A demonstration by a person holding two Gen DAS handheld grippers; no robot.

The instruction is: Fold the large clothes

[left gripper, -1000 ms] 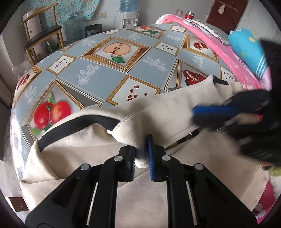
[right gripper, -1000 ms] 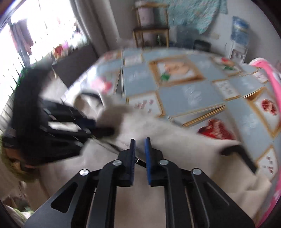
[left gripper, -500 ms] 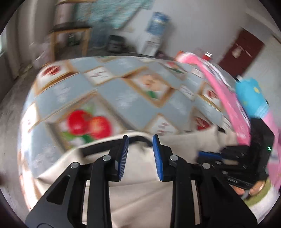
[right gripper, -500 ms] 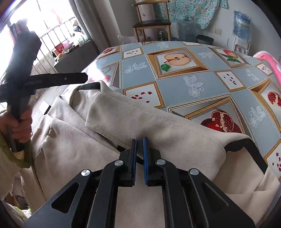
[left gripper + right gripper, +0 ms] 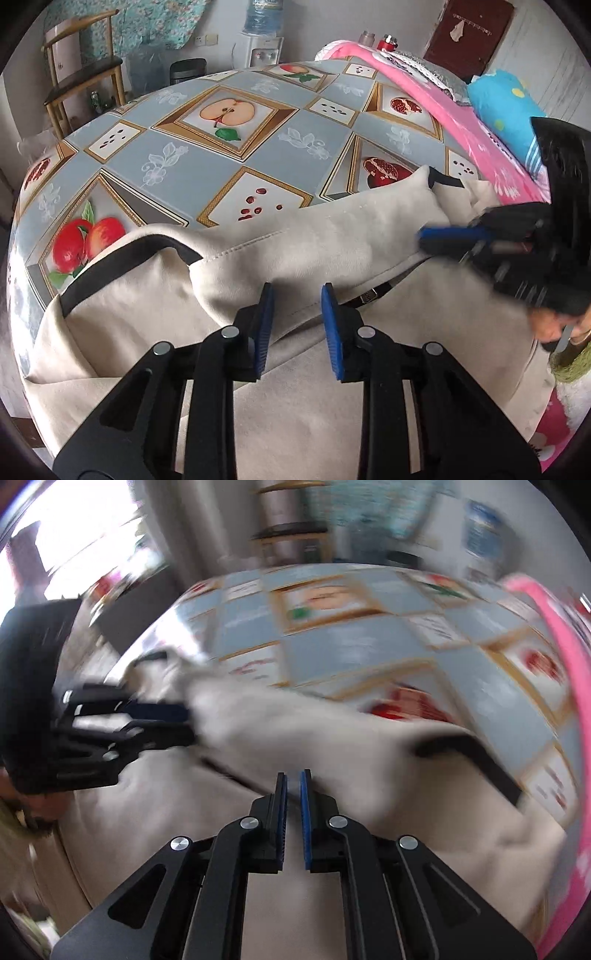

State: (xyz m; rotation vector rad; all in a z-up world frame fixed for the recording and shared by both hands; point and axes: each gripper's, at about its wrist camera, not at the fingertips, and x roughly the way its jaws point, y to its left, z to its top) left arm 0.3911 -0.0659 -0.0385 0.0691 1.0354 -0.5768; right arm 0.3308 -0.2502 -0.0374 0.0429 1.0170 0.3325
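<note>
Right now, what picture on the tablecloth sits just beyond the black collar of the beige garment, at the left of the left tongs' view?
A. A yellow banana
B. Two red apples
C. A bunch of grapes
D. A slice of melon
B: two red apples with green leaves show on the tablecloth just past the garment's black collar.

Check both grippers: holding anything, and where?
Left gripper: nothing; its jaws have just been opening over the cream garment. Right gripper: shut, apparently pinching its folded sleeve edge.
</note>
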